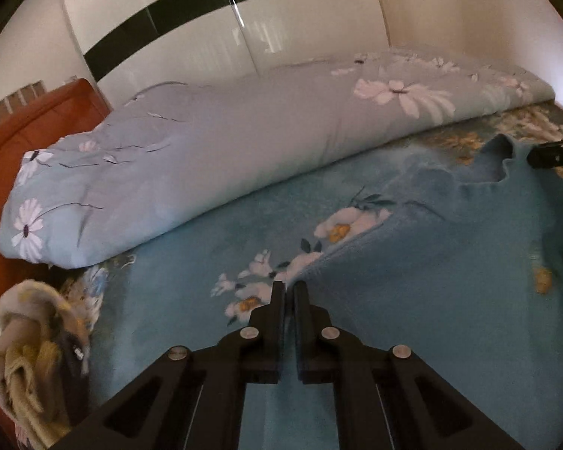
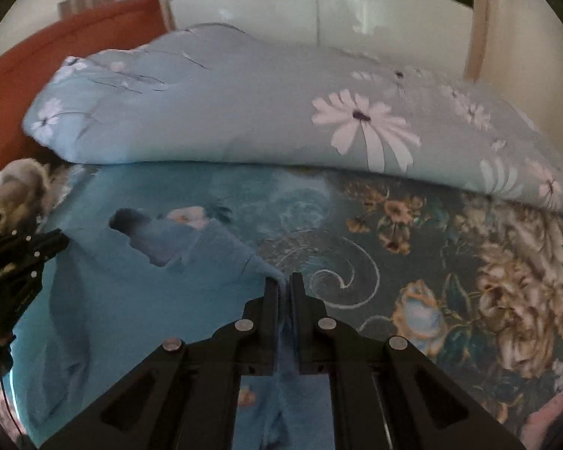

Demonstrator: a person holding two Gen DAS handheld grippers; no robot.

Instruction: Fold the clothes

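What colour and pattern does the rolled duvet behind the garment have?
Pale grey-blue with white daisies, on the duvet; the right wrist view shows it best.

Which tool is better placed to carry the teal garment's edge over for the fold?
Probably the right tool: its fingers are shut on the teal garment, with cloth visible between them. The left tool is shut at the hem, but cloth between its fingers isn't clear.

Garment (image 2: 139, 300) on bed (image 2: 413, 262); duvet (image 2: 281, 112) behind.

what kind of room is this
Most likely a bedroom: a floral bedsheet covers a bed, a rolled daisy-print duvet lies along it, with an orange headboard and a glossy wardrobe behind.
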